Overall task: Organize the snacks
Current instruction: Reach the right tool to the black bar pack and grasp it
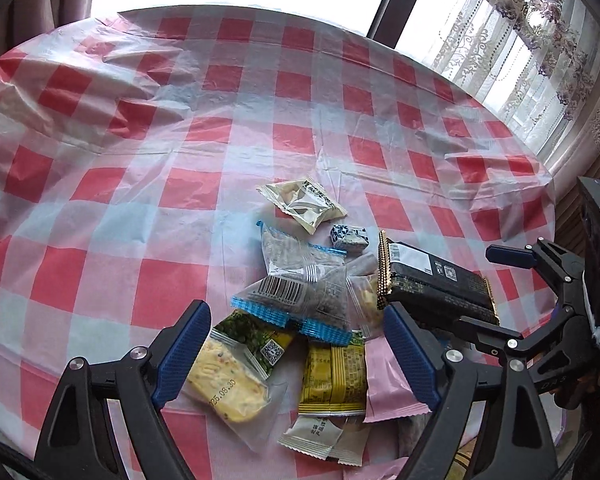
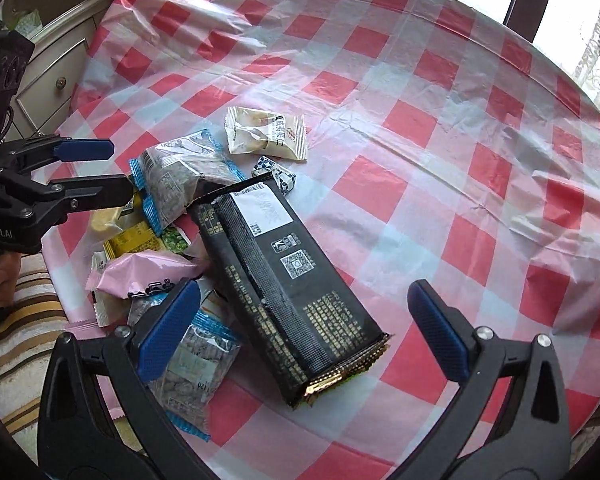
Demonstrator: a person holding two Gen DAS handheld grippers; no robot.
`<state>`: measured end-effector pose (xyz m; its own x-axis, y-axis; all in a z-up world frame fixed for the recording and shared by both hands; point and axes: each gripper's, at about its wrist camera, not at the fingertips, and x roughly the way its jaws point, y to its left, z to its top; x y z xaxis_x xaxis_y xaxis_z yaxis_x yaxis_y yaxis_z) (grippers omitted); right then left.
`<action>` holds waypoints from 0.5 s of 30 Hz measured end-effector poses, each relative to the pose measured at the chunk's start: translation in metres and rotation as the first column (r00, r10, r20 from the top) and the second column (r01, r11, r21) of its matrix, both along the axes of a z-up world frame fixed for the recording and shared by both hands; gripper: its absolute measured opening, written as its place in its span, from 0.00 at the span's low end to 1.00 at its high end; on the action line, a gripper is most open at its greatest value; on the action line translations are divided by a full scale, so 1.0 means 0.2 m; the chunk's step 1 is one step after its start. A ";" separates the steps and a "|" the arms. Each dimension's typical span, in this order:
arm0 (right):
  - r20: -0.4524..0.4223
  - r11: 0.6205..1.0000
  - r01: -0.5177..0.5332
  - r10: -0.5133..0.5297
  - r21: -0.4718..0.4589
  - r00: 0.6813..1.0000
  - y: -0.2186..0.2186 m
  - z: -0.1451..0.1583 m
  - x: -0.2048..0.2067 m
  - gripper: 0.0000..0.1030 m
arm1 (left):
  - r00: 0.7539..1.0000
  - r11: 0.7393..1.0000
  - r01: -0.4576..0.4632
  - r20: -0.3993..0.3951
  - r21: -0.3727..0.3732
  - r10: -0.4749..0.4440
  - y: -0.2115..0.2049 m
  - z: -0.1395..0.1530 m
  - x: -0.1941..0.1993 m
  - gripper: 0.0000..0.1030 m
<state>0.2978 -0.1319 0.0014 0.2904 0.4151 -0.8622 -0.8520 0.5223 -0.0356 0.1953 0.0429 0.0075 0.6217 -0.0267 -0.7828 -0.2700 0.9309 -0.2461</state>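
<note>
A heap of snack packs lies on the checked tablecloth [image 1: 260, 100]. My left gripper [image 1: 296, 356] is open over the heap's near part. A clear biscuit pack [image 1: 228, 380] sits by its left pad, with a yellow pack [image 1: 334, 376] and a pink pack [image 1: 384, 376] between the pads. Further off are a blue-edged clear pack [image 1: 300, 280], a beige sachet [image 1: 304, 202] and a small blue-white candy [image 1: 350, 236]. My right gripper [image 2: 304, 332] is open, its fingers either side of a long black pack [image 2: 296, 276] without touching it. The left gripper [image 2: 120, 170] shows at the left of the right wrist view.
The round table's edge curves close on the near side. A white drawer cabinet [image 2: 48, 80] stands beyond the left edge, with a striped cushion [image 2: 20, 340] below it. A window with a lace curtain [image 1: 540, 40] lies behind the table. A second blue-edged pack [image 2: 192, 364] lies under my right gripper's left finger.
</note>
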 end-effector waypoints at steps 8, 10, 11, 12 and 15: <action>-0.032 1.000 -0.018 0.018 0.009 0.999 0.05 -0.04 0.11 1.00 | 0.994 0.994 0.046 -0.107 0.102 -0.035 -0.04 -0.09 0.19 0.86; -0.053 1.000 -0.020 0.020 0.014 0.998 0.06 -0.06 0.12 0.93 | 0.990 0.991 0.057 -0.133 0.125 -0.040 -0.04 -0.12 0.21 0.83; -0.069 1.000 -0.024 0.025 0.017 0.997 0.06 -0.06 0.12 0.90 | 0.989 0.989 0.062 -0.138 0.134 -0.043 -0.05 -0.13 0.22 0.80; -0.086 0.999 -0.025 0.028 0.028 0.996 0.06 -0.07 0.12 0.85 | 0.988 0.988 0.072 -0.145 0.134 -0.052 -0.05 -0.14 0.23 0.72; -0.129 0.998 -0.020 0.028 0.067 0.991 0.04 -0.07 0.11 0.70 | 0.988 0.986 0.078 -0.142 0.148 -0.057 -0.06 -0.14 0.23 0.70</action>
<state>0.3194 -0.1232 -0.0116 0.1671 0.4771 -0.8628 -0.8596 0.4991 0.1095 0.2418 0.0307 -0.0199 0.5096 0.0610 -0.8583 -0.2262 0.9719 -0.0652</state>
